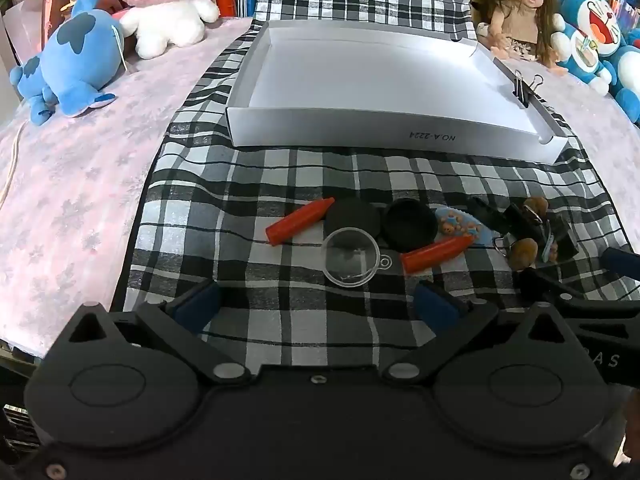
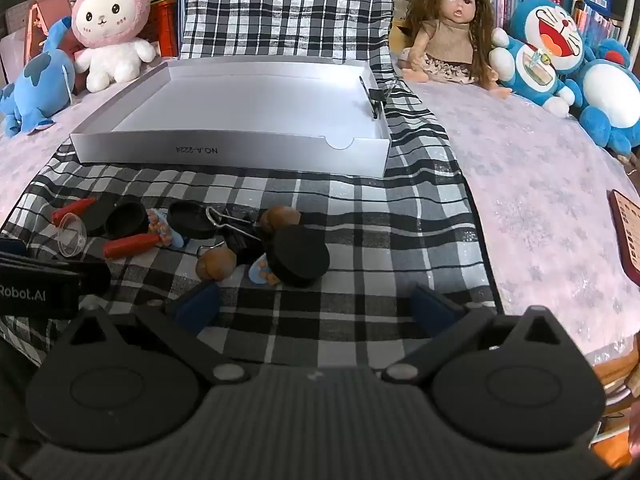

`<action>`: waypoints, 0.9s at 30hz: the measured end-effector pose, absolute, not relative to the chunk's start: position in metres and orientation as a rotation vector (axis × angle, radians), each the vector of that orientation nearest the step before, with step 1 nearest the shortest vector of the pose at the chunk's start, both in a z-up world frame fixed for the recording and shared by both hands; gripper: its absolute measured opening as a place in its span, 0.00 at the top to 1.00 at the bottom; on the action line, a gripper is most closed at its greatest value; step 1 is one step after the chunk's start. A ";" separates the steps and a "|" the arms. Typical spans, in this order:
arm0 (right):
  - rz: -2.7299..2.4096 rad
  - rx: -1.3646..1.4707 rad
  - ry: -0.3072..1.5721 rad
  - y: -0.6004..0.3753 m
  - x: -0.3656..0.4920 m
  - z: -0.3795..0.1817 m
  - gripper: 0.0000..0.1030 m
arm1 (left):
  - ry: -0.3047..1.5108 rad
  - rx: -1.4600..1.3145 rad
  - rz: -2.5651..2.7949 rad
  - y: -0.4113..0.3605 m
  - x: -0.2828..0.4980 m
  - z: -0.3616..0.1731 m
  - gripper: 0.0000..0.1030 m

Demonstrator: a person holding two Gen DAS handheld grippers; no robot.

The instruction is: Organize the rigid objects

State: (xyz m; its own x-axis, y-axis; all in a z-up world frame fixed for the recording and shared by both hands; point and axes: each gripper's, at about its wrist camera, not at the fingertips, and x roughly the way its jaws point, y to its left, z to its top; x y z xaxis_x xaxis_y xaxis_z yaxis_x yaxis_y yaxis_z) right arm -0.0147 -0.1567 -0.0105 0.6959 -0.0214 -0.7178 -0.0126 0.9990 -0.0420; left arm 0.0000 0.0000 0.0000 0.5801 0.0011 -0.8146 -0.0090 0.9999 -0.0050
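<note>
A white cardboard box (image 1: 344, 132) lies open on the checked cloth, with a black binder clip (image 1: 522, 88) on its right wall; the box also shows in the right wrist view (image 2: 240, 154). In front of it lie two red crayons (image 1: 300, 220) (image 1: 436, 254), a clear plastic funnel (image 1: 351, 256), black round caps (image 1: 408, 224), walnuts (image 1: 524, 252), binder clips and small blue bear figures. My left gripper (image 1: 316, 304) is open and empty, just short of the funnel. My right gripper (image 2: 316, 306) is open and empty, just short of a black cap (image 2: 298, 254) and a walnut (image 2: 214, 264).
Plush toys stand at the back: a blue dinosaur (image 1: 76, 64), a pink rabbit (image 1: 164, 4), a doll (image 2: 444, 28) and Doraemon toys (image 2: 536, 52). A dark red remote-like object (image 2: 628, 236) lies at the right edge. Pink snowflake cloth surrounds the checked cloth.
</note>
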 end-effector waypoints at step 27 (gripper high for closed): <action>0.011 -0.046 0.804 -0.158 -0.014 -0.011 0.00 | 0.956 -0.012 0.008 0.015 0.002 -0.002 0.00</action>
